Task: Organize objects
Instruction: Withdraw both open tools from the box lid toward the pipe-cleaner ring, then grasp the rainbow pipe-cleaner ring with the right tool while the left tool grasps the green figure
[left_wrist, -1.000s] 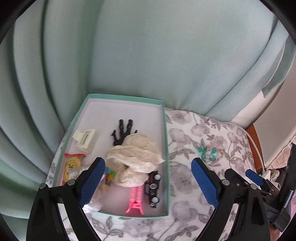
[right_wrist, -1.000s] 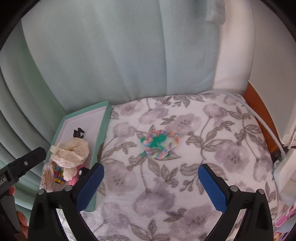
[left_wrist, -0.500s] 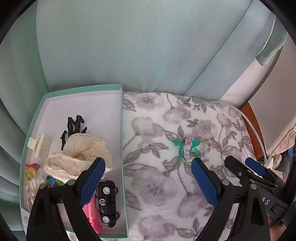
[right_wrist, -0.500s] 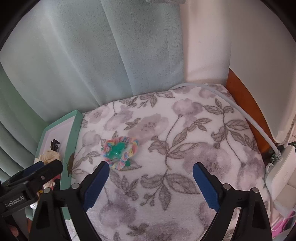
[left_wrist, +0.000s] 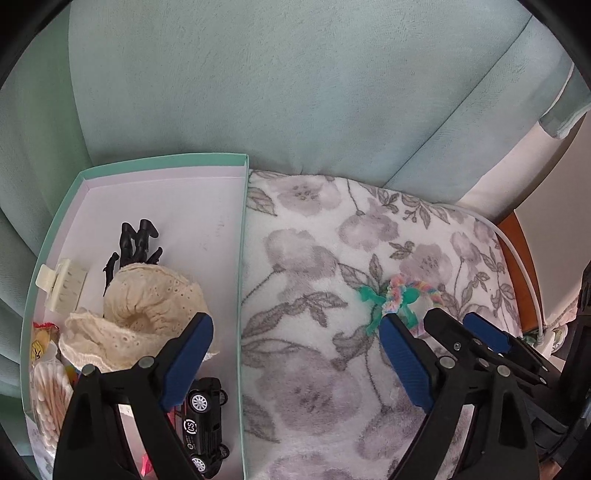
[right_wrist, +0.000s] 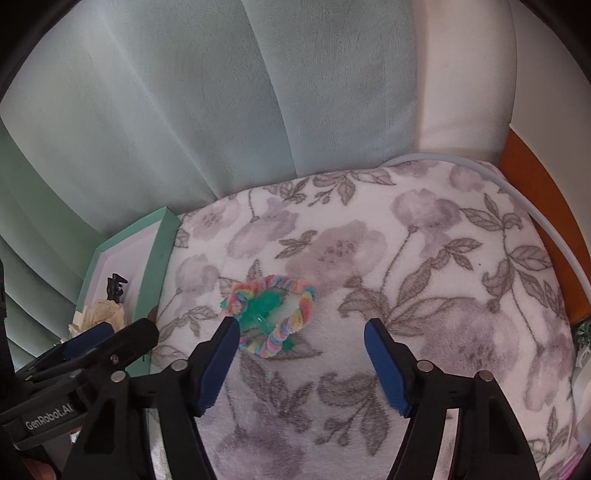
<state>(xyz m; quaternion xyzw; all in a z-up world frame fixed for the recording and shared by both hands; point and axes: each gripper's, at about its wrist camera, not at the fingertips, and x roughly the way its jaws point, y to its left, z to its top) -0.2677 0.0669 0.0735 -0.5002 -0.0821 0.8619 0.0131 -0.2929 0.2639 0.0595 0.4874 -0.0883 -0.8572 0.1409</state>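
Closing in on the rainbow chenille ring with green toy (right_wrist: 271, 315) lying alone mid-blanket (right_wrist: 424, 295), right gripper (right_wrist: 301, 334) jaws have just been narrowing, not yet touching, while left gripper (left_wrist: 295, 339) hangs open beside the teal box (left_wrist: 162, 160) holding sorted items.

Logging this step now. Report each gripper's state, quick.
Left gripper: open, holding nothing.
Right gripper: open, its jaws have just been closing, nothing gripped; the rainbow hair tie lies just ahead on the blanket.
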